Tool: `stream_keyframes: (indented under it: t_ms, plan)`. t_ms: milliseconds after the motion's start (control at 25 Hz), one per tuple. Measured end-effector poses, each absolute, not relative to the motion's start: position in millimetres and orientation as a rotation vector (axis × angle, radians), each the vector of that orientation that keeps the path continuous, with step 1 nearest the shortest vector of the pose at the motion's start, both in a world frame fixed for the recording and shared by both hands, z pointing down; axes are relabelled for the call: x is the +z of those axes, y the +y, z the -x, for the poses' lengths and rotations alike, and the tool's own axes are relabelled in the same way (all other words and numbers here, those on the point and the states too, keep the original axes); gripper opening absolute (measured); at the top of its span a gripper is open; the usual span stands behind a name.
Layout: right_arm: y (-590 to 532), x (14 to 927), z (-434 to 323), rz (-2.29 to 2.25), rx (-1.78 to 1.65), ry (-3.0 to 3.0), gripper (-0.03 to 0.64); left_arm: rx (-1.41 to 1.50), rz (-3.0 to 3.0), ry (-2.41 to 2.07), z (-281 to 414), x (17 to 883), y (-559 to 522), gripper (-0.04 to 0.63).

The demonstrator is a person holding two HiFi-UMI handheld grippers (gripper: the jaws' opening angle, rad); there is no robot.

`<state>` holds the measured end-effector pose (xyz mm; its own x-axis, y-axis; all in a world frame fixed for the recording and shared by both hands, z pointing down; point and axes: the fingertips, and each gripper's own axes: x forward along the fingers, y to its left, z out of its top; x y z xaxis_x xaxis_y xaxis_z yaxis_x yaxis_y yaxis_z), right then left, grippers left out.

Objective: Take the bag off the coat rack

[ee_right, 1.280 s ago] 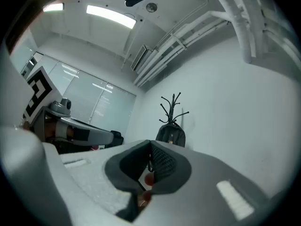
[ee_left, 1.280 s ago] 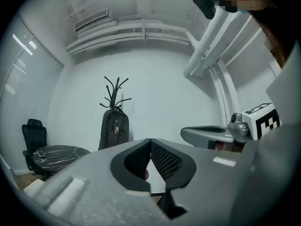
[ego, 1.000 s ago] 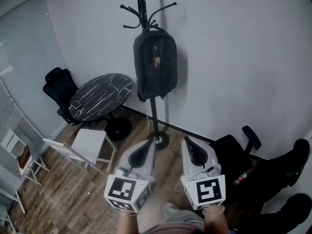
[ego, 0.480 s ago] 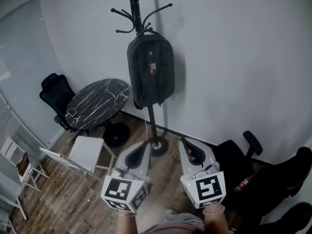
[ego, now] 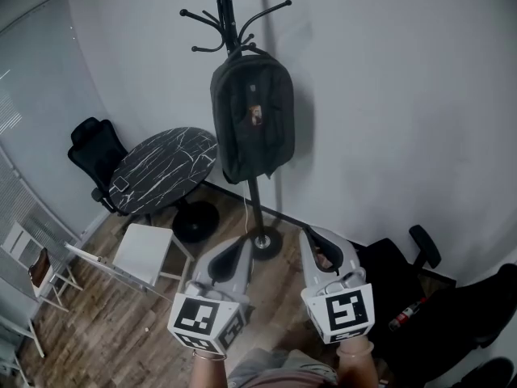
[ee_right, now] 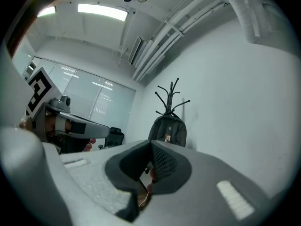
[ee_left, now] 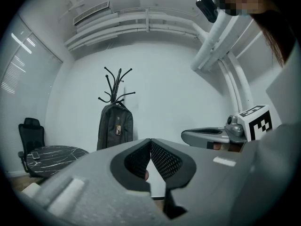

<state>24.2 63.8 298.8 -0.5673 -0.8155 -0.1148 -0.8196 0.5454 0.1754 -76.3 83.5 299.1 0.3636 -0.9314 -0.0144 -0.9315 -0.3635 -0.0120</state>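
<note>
The bag [ego: 252, 115] hangs on coat rack [ego: 255, 204] at 12 o'clock, untouched. Your left gripper [ego: 245, 242] and right gripper [ego: 312, 235]: clenched, empty. Whole removal ahead.

The head view looks steeply down from above and behind the left gripper [ego: 241, 247] and right gripper [ego: 312, 237], toward the far wall [ego: 388, 95], with the rack [ego: 229, 23] well ahead. The left gripper view looks level along its jaws, rack left of centre, right gripper at right. The right gripper view tilts slightly upward, left gripper at left. All three share the rack, bag [ego: 254, 115] and far wall.
</note>
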Motion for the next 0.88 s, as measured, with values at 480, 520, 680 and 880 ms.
stream_keyframes:
  t_ms: [480,520,680,880]
  plan:
    - [32,305,-11,1.378,0.284,2.762,0.003,-0.028,2.567,1.770,89,306,48,0.011]
    - [28,306,-11,1.368,0.265,2.762,0.003,-0.029,2.568,1.768,90,307,44,0.011]
    - [11,307,-8,1.366,0.238,2.767,0.003,-0.040,2.578,1.768,96,308,26,0.011]
    - [-11,305,-6,1.382,0.178,2.734,0.003,-0.039,2.582,1.776,106,309,4,0.011]
